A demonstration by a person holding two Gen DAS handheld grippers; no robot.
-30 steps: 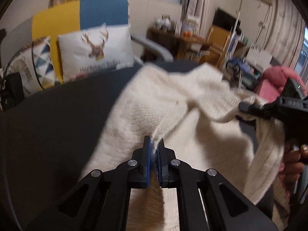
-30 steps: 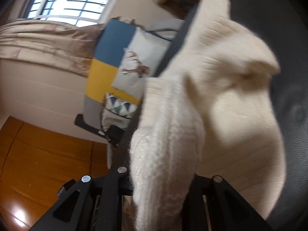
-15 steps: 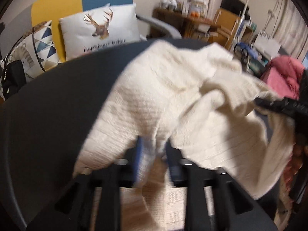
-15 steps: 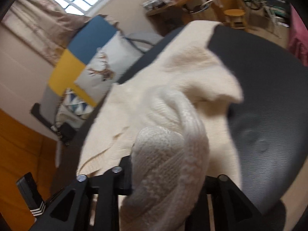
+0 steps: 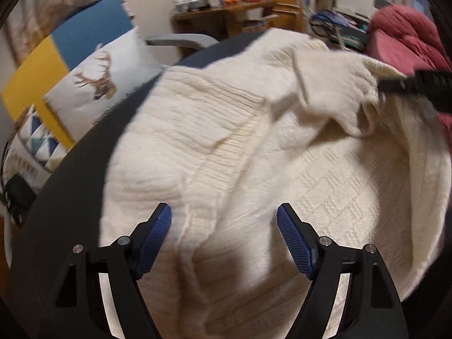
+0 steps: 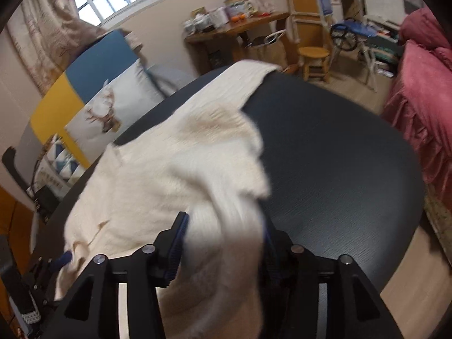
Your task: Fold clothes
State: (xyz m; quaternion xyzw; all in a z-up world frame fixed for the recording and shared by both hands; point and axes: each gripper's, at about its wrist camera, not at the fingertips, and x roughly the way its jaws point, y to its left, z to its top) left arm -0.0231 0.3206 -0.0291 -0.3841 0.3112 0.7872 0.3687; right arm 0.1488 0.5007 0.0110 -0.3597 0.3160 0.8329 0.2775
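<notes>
A cream knitted sweater point(image 5: 254, 147) lies crumpled on a round dark table point(image 6: 339, 152), spread from the table's far edge toward its near edge, where part of it spills over. It covers the left side of the table as the right wrist camera shows it; the right side is bare.

The left gripper point(image 5: 224, 237) hangs above the sweater's near part, released. Its jaws have just been opening, and the blue pads point(image 5: 158, 234) stand well apart with knit lying below and between them, not pinched. This looks like a letting-go, so the cloth can settle flat.

The right gripper point(image 6: 223, 243) has a thick roll of the sweater between its jaws, which have also just been opening. Blur hides whether the pads press the cloth, so its grasp cannot be told.

Behind the table sits a deer-print cushion point(image 5: 99, 84).
</notes>
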